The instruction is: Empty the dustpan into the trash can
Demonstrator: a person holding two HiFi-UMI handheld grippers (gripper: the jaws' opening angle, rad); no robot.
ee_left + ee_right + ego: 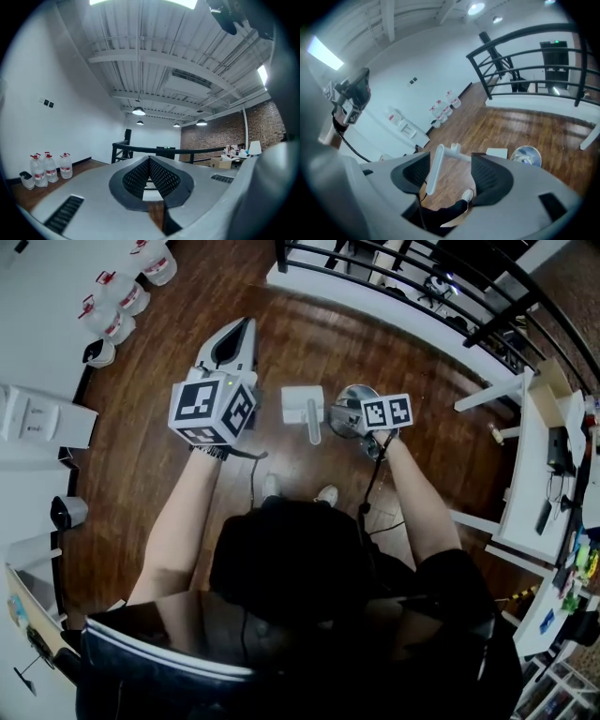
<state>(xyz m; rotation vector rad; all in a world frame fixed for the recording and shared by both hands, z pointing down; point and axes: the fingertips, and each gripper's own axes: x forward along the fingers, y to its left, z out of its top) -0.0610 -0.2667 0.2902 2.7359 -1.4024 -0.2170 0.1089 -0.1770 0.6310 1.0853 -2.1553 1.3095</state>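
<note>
White dustpan handle (432,173) stands between right gripper's (450,161) wide-open jaws; left gripper (150,161) closed, trash can (526,154) half-hidden.

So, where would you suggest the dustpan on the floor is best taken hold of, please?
By its long white handle, around mid-length. It rises off the dustpan as a slim bar, probably narrow enough for the jaws. I'd come from the person's side with the right gripper, whose open jaws frame the handle in its own view, keeping the trash can side free.
</note>
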